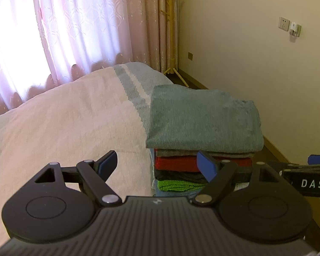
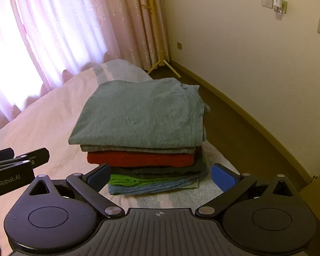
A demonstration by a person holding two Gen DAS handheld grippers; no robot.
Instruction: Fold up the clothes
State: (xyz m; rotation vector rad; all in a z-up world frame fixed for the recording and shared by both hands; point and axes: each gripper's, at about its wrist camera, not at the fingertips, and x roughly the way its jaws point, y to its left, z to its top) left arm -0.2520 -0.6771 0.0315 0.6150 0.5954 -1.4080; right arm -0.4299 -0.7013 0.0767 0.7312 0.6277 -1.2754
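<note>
Both grippers are wide open and empty; the soft clothes pile looks floppy, best held from underneath.

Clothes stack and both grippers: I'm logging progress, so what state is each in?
Stack of clothes: folded, piled on the bed, teal piece on top.
Left gripper: open, empty.
Right gripper: open, empty, facing the stack.
Curtains: drawn.

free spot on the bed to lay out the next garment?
Bare pink bedspread between the curtains and the folded stack, ahead of the open left tongs. Crowded at the bed's wall-side edge: the stack fills it, and the open right tongs straddle its base.
</note>
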